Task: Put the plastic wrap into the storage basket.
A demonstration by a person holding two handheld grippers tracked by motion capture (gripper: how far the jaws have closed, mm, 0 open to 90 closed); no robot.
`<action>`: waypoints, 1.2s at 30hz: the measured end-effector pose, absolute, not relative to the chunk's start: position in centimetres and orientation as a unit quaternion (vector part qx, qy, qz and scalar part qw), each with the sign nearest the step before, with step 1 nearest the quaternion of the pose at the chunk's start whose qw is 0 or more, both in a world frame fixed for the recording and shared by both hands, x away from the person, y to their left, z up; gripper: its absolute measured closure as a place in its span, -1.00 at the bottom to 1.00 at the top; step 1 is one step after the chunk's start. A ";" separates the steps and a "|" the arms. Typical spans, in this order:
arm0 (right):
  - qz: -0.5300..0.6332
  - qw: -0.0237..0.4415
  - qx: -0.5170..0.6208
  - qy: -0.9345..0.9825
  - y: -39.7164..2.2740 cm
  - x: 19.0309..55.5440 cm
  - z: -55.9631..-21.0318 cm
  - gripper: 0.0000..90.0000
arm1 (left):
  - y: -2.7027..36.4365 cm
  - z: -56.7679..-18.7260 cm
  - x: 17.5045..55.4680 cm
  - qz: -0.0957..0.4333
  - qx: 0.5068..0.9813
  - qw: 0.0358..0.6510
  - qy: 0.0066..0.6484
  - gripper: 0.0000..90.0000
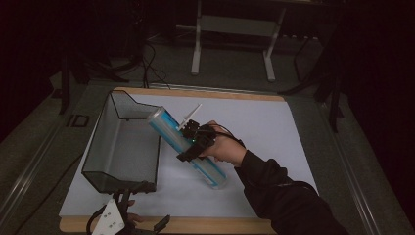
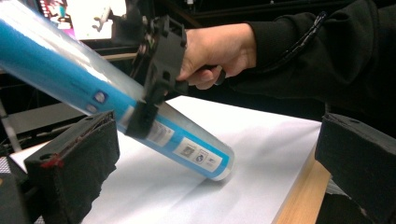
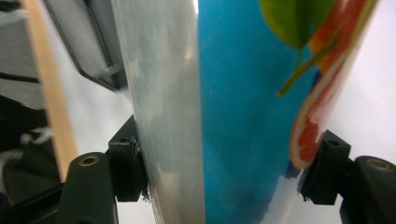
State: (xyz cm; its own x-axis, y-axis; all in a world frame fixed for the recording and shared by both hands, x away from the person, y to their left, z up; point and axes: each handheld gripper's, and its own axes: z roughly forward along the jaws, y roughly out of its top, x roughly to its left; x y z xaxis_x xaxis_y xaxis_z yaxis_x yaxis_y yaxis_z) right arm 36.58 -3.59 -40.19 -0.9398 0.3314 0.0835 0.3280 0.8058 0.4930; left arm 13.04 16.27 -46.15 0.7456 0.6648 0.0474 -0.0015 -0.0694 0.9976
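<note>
Nearest us in the high view, our left gripper (image 1: 128, 215) rests at the near edge of the table (image 1: 205, 226), jaws spread and holding nothing, just in front of the dark mesh bin (image 1: 122, 147). We judge it parked there to leave room. That bin stands on the white sheet (image 1: 264, 142) at the left and looks empty. Right of it, our right gripper (image 1: 195, 142) pinches the blue-and-silver tube (image 1: 188, 149) about its middle — tilted, the far end raised over the bin's right wall, the near end low by the sheet.

From the left gripper view, its own two black jaws stand wide apart, and between them we see the tube (image 2: 116, 105) slanting down to the right, its lower end touching or almost touching the paper. The right hand (image 2: 215, 53) grips from above, probably so the tube can pivot toward the bin.

Along the right gripper view, both jaws press the tube (image 3: 224, 116) from either side — a fruit print shows at its right, the bin (image 3: 86, 39) at far left.
</note>
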 end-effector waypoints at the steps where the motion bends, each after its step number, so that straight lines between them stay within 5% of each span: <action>1: 0.265 0.002 0.175 0.948 -3.3 36.6 -39.9 -0.30 | 16.3 -46.2 13.0 0.263 0.684 0.635 0.244 -0.99; 36: 0.409 -0.014 0.244 0.879 7.5 36.5 -33.5 -0.30 | 17.6 -46.2 11.6 0.299 0.680 0.617 0.262 -0.98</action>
State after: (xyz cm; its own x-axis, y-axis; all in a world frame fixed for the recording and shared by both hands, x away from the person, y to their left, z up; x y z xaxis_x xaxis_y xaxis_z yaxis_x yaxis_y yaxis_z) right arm 36.48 7.53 -33.50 -0.8810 0.4166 0.2243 0.4399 0.5468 0.7124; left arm 11.57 17.55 -46.20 0.6842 0.7246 0.0824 -0.0117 -0.1021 0.9947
